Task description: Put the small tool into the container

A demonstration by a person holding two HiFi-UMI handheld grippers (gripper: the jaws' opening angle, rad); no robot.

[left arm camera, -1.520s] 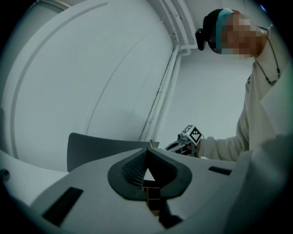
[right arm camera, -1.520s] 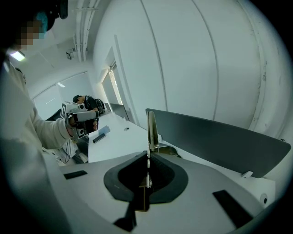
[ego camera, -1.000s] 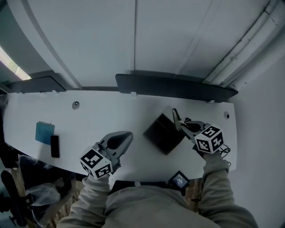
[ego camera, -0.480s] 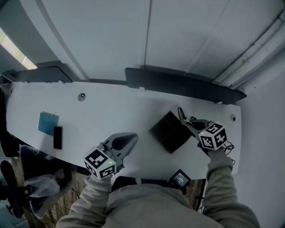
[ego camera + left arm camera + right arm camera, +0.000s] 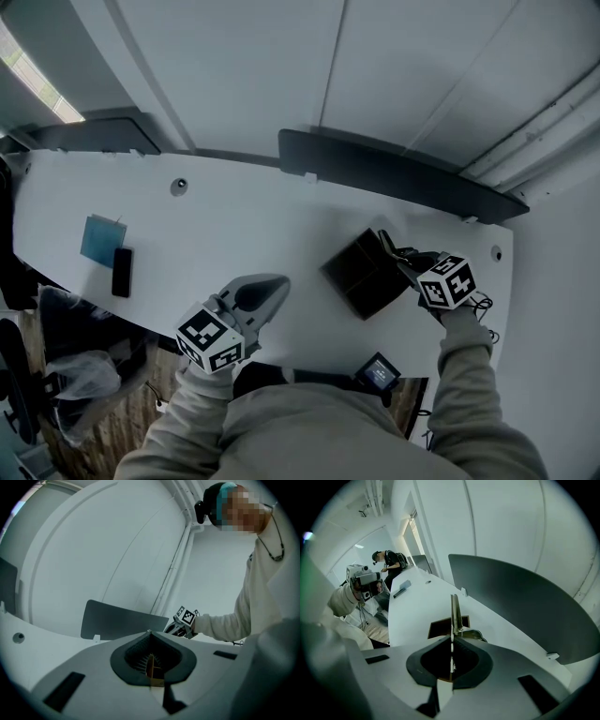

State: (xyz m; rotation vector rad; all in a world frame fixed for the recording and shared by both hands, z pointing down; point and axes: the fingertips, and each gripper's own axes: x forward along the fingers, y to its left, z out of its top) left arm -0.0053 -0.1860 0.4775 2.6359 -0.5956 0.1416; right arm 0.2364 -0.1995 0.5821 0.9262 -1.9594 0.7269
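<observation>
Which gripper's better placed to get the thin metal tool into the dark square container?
Right. The right gripper is shut on the thin metal tool beside the dark square container; the left gripper is shut, empty, farther away.

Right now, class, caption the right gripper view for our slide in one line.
Right claw, shut on the small tool, near the dark container on the white table.

White desk (image 5: 281, 225), dark divider panel (image 5: 394, 173) along far edge, pale wall (image 5: 281, 66), wood floor (image 5: 122, 431), perhaps a window (image 5: 37, 80) upper left
</observation>
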